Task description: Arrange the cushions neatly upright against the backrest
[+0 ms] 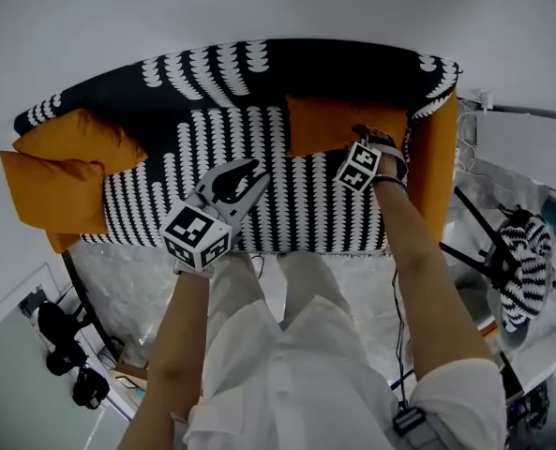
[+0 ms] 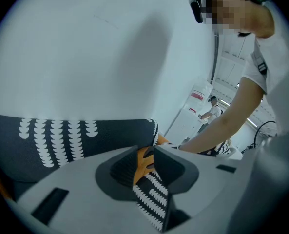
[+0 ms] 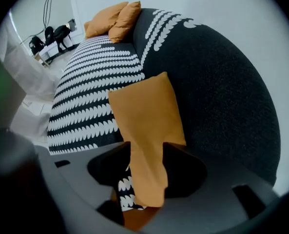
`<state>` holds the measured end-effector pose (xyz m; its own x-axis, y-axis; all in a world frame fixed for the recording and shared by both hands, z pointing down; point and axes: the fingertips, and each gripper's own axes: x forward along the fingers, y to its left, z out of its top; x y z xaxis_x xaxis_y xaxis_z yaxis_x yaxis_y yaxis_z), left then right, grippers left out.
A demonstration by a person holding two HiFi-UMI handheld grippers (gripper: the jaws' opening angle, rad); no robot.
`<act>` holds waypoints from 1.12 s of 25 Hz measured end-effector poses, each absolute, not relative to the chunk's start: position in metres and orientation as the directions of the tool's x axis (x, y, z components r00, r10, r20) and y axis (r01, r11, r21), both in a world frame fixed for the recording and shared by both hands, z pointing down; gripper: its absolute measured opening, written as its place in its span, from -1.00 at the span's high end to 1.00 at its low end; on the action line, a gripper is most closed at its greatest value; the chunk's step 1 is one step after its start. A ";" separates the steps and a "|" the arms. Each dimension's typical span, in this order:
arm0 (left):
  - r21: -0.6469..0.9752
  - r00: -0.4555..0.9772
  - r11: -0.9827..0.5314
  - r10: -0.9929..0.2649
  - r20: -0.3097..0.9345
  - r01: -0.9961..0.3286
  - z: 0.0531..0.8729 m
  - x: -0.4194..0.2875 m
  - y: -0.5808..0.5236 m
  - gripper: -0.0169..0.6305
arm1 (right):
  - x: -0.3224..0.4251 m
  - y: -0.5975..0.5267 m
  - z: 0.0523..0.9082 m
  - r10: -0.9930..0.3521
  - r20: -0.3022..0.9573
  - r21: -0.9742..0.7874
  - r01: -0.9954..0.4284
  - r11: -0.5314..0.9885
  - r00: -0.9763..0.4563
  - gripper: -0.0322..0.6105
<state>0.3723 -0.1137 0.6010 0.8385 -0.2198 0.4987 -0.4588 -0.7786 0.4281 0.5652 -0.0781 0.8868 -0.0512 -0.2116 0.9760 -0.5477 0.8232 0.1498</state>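
An orange cushion [image 1: 329, 125] stands against the black-and-white backrest [image 1: 287, 68] at the sofa's right end. My right gripper [image 1: 376, 141] points down onto its near top edge. In the right gripper view that cushion [image 3: 144, 111] hangs with its edge between the jaws of the right gripper [image 3: 146, 167], which stand apart and do not pinch it. Two more orange cushions [image 1: 71, 157] lie piled at the sofa's left end, seen far off as the cushion pile [image 3: 112, 16]. My left gripper [image 1: 249, 178] hovers open over the striped seat [image 1: 296, 209], nothing between the jaws of the left gripper [image 2: 145, 162].
An orange armrest [image 1: 437, 157] closes the sofa's right end. A chair with a patterned pad [image 1: 526, 261] stands on the floor to the right. Dark gear [image 1: 67, 345] lies at lower left. A white wall runs behind the sofa. A person [image 2: 212, 108] stands far off.
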 end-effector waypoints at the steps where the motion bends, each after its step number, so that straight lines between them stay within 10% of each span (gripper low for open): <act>1: 0.427 0.839 -0.780 -0.221 0.497 -0.458 0.600 0.372 -0.114 0.60 | 0.564 -0.079 0.881 -0.205 0.976 0.124 -0.566 0.815 -0.081 0.22; 17: 0.435 0.848 -0.786 -0.202 0.490 -0.439 0.622 0.382 -0.104 0.60 | 0.584 -0.113 0.908 0.077 0.988 -0.130 -0.434 0.891 -0.136 -0.05; 28: 0.432 0.864 -0.811 -0.166 0.476 -0.394 0.599 0.393 -0.101 0.60 | 0.591 -0.082 0.879 -0.104 0.995 0.098 -0.433 0.896 0.011 0.62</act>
